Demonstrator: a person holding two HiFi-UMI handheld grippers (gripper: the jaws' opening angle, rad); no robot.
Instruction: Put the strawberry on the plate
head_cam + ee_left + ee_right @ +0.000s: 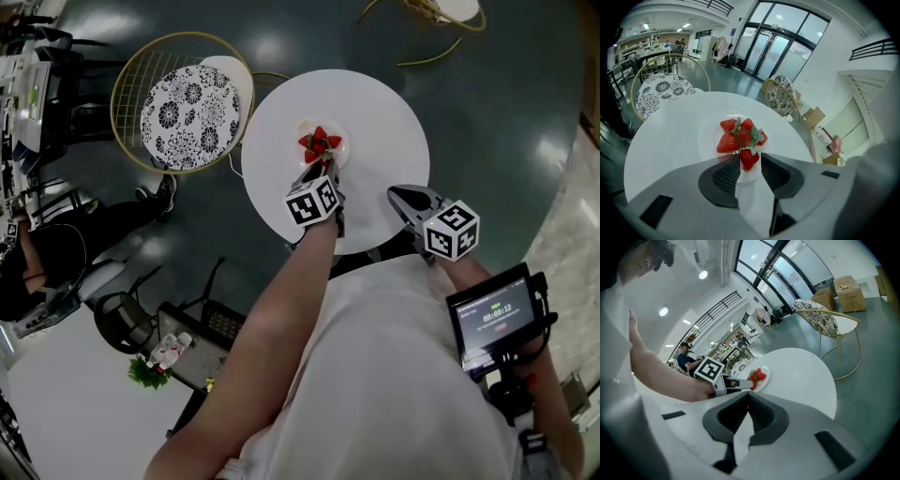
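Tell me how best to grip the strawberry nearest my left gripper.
Probably its two flanks, coming from the near side, as the left gripper does now. The nearest strawberry tapers towards the gripper, and the other berries crowd its far end.

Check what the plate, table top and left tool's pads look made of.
Plate: probably glazed ceramic, possibly melamine; white, smooth, faint sheen.
Table top: white, matte, seamless; painted or laminate, can't tell which.
Left tool pads: likely dark rubber or soft plastic; matte, fine grid texture, closed on a strawberry.
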